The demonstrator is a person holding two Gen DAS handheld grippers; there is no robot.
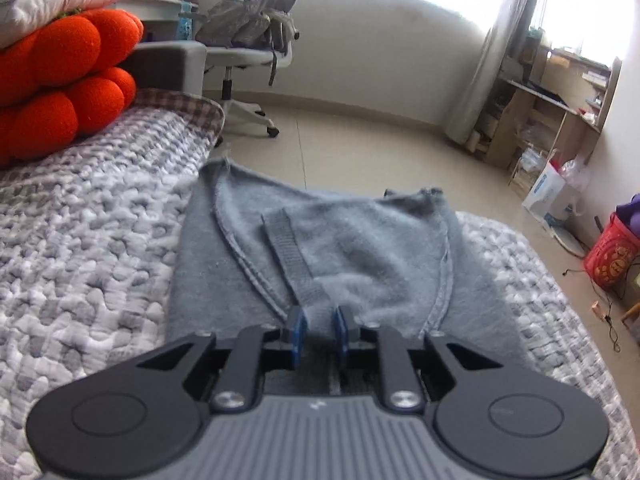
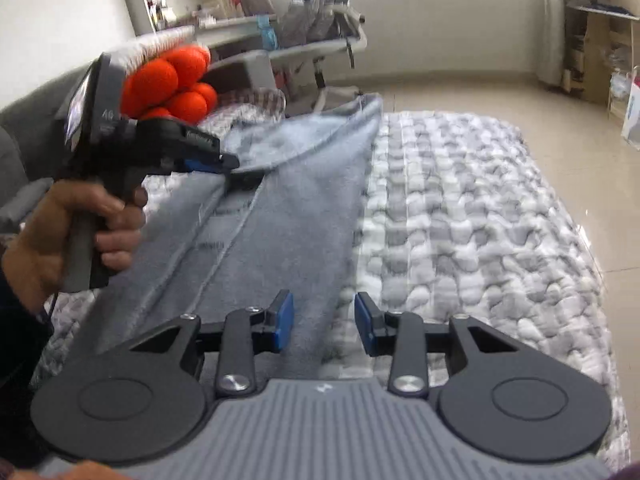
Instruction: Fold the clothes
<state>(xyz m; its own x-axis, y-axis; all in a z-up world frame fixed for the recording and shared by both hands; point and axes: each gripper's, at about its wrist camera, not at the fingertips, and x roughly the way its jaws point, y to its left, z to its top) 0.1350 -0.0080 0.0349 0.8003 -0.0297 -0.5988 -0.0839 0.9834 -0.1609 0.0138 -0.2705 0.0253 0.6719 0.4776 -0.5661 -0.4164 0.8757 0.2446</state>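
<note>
Grey garment lay on the quilted bed cover, fleecy inner side up, seams and a ribbed band showing | my left gripper pinched a lifted fold of it | my right gripper hung spread over the garment's right edge, holding nothing | orange cushion sat beyond the garment.

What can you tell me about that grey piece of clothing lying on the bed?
The grey garment looks like soft fleece, with stitched seams and a ribbed band. It lies lengthwise on the quilted bedspread, one part turned over to show its fuzzy inside. The left gripper is shut on a fold and lifts it; the right gripper is open at its near edge.
</note>
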